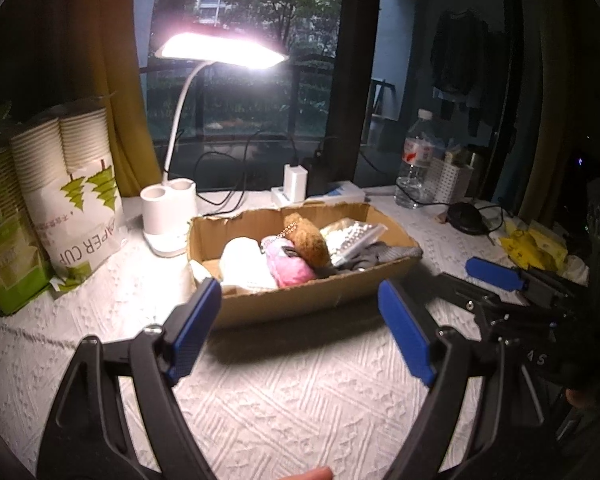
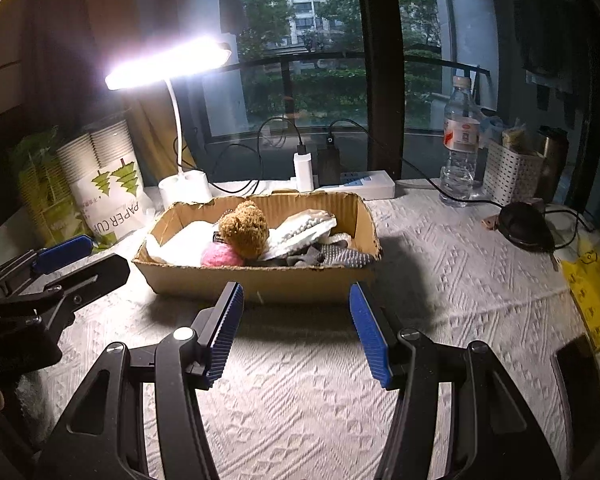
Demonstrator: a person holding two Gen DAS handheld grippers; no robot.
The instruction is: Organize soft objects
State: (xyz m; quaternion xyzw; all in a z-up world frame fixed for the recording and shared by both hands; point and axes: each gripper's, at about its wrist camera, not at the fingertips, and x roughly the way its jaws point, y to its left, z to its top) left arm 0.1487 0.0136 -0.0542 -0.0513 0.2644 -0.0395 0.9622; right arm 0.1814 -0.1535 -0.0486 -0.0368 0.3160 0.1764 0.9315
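Soft objects are all piled in the cardboard box (image 2: pixel 260 280), which sits mid-table on the white textured cloth (image 2: pixel 300 380), so I'll use the box as my landmark. Nearest to me, just in front of the box, my left gripper (image 1: pixel 300 320) is spread wide with nothing between its blue pads, and my right gripper (image 2: pixel 296 320) is spread too, also empty. Inside the box I count one brown plush bear (image 2: pixel 246 228), one pink fluffy thing (image 2: pixel 220 257), one white soft lump (image 1: pixel 244 262), one beaded pouch (image 2: pixel 304 228) and some grey fabric (image 2: pixel 332 258), though the pile overlaps so much I can't tell how many grey pieces there are. Behind the box: one lit desk lamp (image 2: pixel 168 64), one power strip (image 2: pixel 360 186), one water bottle (image 2: pixel 460 140). Left of the box, two stacks of paper cups (image 1: pixel 60 148), partly cut off by their bag.
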